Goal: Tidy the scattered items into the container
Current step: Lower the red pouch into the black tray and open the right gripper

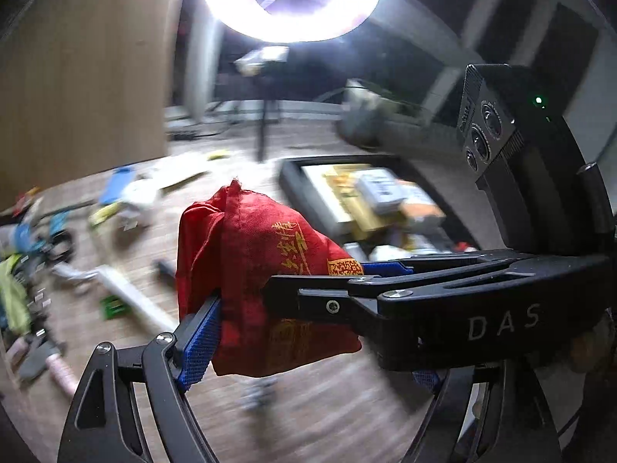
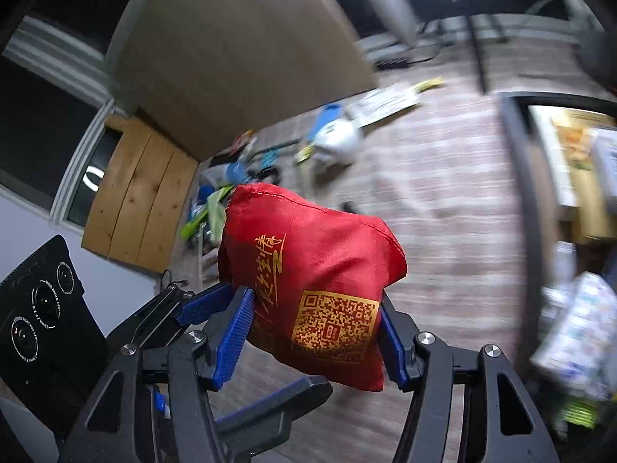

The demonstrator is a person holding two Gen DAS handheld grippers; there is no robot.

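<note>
A red cloth pouch [image 1: 246, 270] with gold print and a QR code is held in the air by both grippers. My left gripper [image 1: 308, 347] is shut on the pouch; its left blue pad [image 1: 198, 343] presses the pouch's side. My right gripper [image 2: 314, 339] is shut on the same pouch [image 2: 308, 281], with blue pads on both sides. The right gripper crosses the left wrist view as a black arm [image 1: 462, 293]. The dark container [image 1: 293, 181] sits on the wooden floor behind, holding boxes and packets. It also shows at the right of the right wrist view [image 2: 520, 177].
Scattered items lie on the floor at the left: blue and white packets [image 1: 127, 189], a white tube [image 1: 131, 293], a pink roll [image 1: 61, 374], green pieces [image 1: 15, 297]. A wooden panel [image 1: 77, 77] stands at the left. A bright ring lamp [image 1: 289, 0] on a stand is behind.
</note>
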